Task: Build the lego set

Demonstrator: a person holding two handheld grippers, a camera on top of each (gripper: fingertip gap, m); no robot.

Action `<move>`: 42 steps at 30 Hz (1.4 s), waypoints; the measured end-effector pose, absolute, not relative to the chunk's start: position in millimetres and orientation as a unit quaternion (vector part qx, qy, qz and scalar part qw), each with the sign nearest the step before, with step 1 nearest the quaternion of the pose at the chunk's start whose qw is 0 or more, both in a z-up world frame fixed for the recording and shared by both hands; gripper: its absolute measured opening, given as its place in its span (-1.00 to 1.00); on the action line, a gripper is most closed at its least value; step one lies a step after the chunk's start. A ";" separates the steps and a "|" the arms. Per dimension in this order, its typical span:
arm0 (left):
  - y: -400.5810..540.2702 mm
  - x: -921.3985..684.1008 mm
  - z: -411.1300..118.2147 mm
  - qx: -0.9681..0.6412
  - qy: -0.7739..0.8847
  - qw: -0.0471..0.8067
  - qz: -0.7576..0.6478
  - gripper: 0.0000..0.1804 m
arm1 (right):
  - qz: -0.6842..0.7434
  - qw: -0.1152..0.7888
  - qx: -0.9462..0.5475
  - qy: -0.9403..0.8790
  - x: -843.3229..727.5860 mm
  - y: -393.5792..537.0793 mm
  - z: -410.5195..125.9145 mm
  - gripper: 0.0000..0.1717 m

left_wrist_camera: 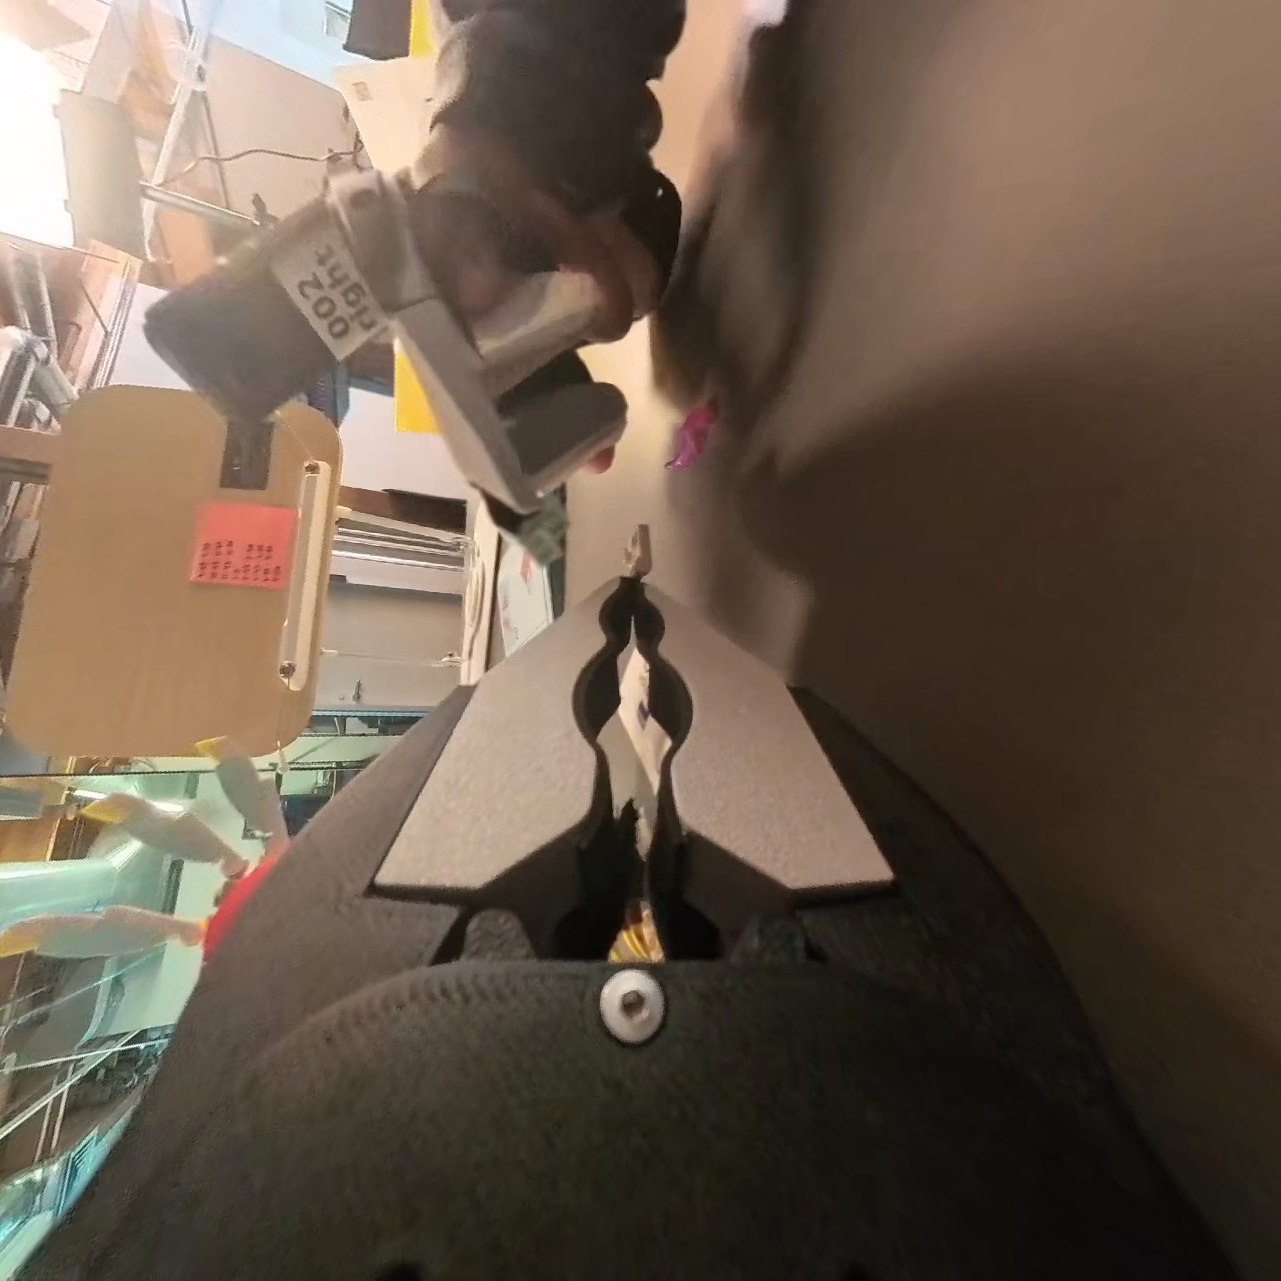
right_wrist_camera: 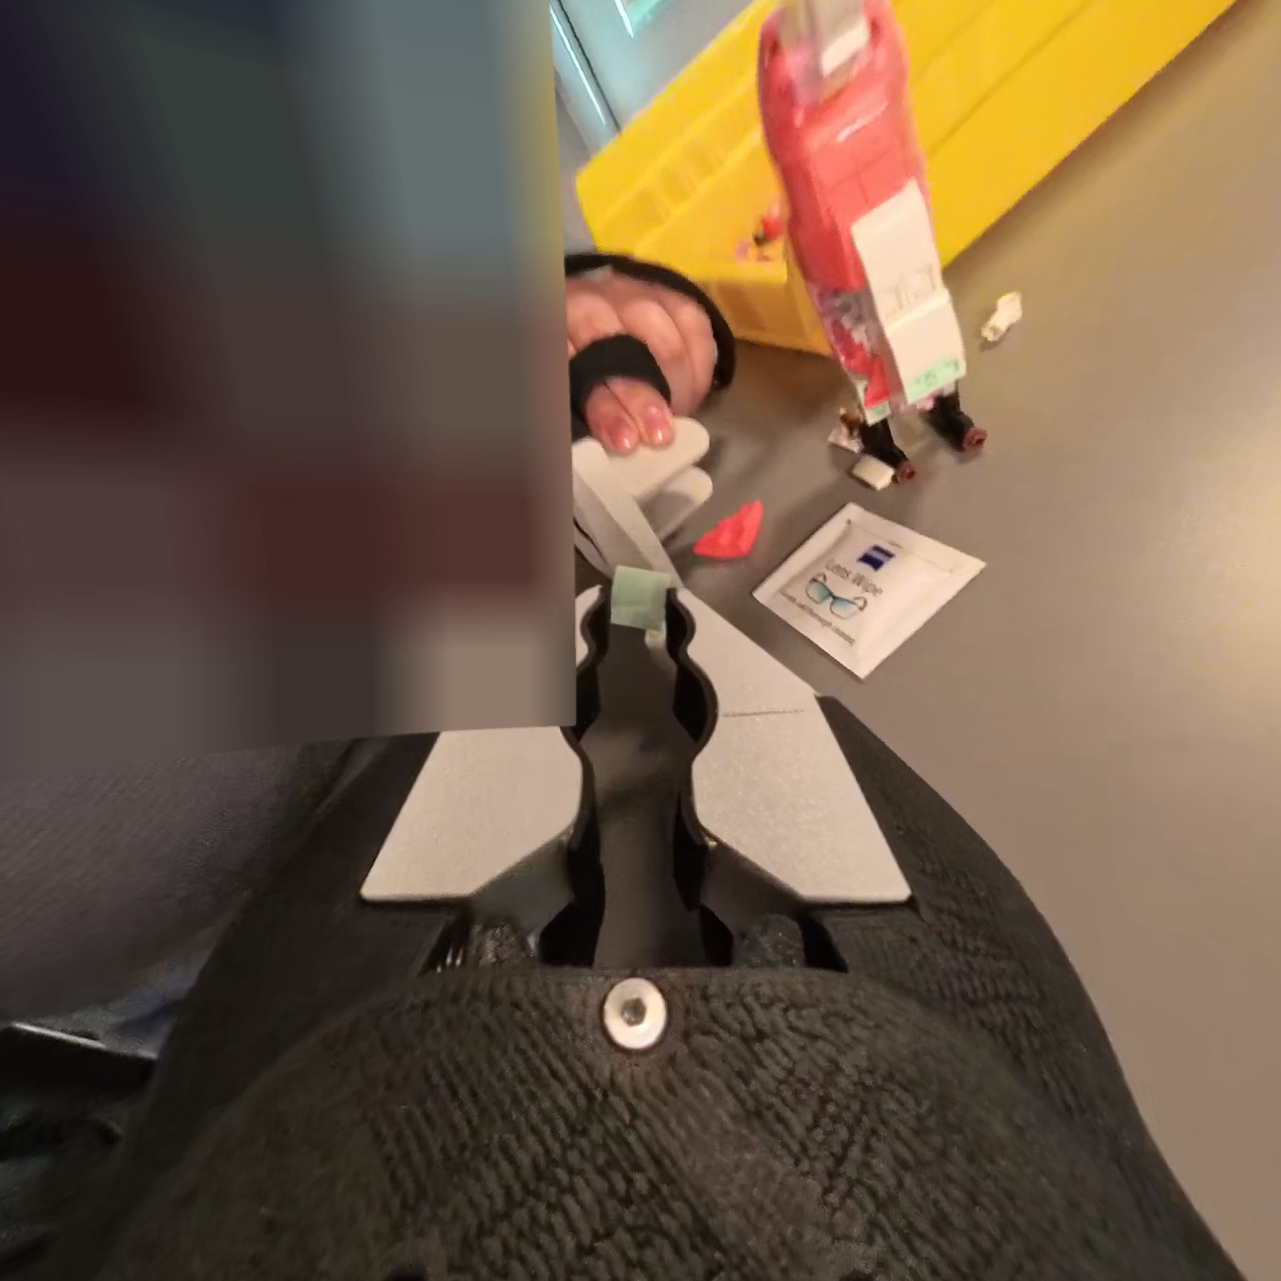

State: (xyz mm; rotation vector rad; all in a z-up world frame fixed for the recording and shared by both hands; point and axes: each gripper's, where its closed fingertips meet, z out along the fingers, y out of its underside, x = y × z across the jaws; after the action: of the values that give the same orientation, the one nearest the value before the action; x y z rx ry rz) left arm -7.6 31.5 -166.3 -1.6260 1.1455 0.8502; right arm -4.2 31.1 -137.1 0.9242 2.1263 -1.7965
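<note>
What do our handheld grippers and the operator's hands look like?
Left gripper and right gripper alike: black textured printed bodies, flat grey finger plates, black wavy inner pads, one silver centre screw. The right carries a white printed label. Left hand wears a black fingerless glove.

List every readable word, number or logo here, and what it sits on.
I do not copy out writing; these bear it.
White label on right gripper: legible print.
Pink note on tan board: blurred marks.
White sachet on table: logo, words, glasses drawing.
White labels on red pack: blurred.
</note>
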 end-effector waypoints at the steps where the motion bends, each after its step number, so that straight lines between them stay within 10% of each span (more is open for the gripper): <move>1: 31.4 -8.3 -167.1 -0.665 0.468 0.468 0.346 -1.00 | -0.587 0.086 0.309 0.743 -2.7 31.3 -142.8 -0.83; 9: 31.3 -17.8 -189.2 -0.680 0.496 0.408 0.354 -1.00 | -0.405 -0.061 0.339 0.847 -12.5 59.7 -184.3 -0.83; 42: 30.6 -30.9 -192.8 -0.685 0.494 0.385 0.373 -1.00 | -0.405 -0.047 0.245 0.880 9.1 42.4 -191.2 -0.74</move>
State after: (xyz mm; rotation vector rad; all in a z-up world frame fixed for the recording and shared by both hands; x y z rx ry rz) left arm -30.9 30.6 -192.8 -1.7441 1.2592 0.9506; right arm 9.1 42.4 -191.2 0.7931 2.8502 -1.3103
